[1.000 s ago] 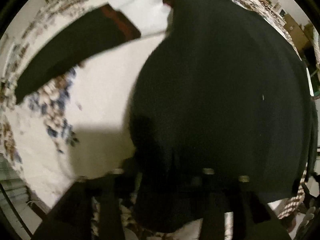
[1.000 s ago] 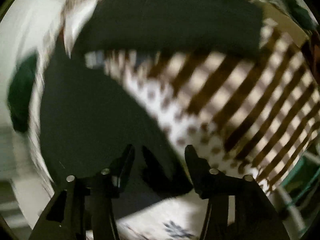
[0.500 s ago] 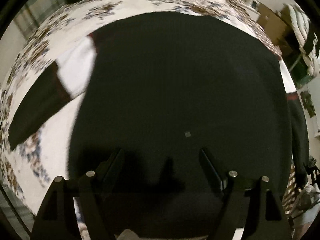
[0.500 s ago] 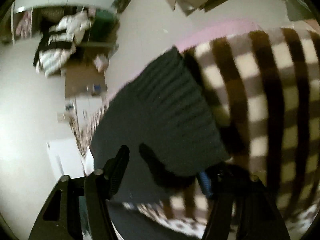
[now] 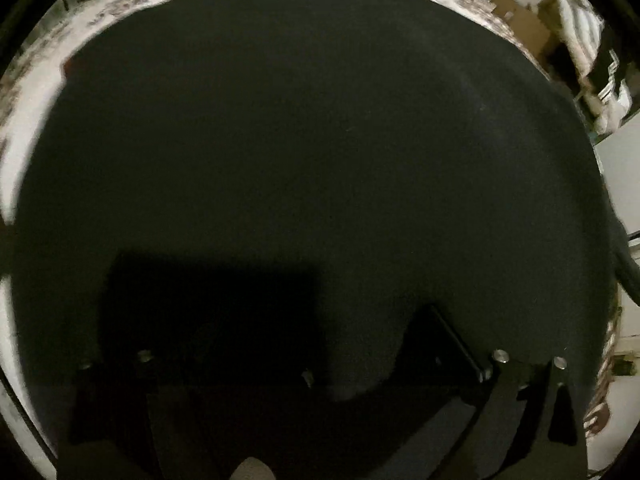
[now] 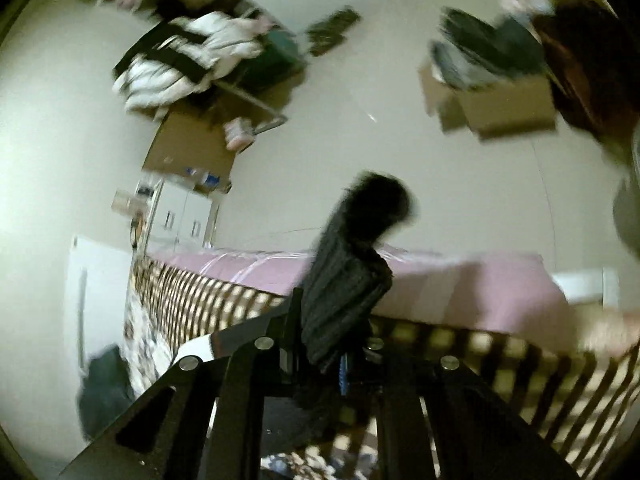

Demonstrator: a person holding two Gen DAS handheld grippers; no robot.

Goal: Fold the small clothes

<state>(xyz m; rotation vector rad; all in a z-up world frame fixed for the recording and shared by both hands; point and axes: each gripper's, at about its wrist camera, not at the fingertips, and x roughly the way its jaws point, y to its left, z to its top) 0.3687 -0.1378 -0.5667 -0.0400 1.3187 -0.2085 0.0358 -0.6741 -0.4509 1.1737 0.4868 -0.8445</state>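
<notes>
A cluttered bedroom shows around a bed whose white floral-print cover (image 5: pixel 120 0) lies under a large black knit garment (image 5: pixel 320 160), spread flat and filling nearly all of the left wrist view. The left gripper (image 5: pixel 320 368) hovers low over the cloth's near part, one finger visible far to the right so its fingers look spread and empty, while the right gripper (image 6: pixel 332 344) is clamped on a ribbed black edge (image 6: pixel 348 280) lifted above the brown checked blanket (image 6: pixel 208 304). Folding seems barely begun: no finished fold shows.
</notes>
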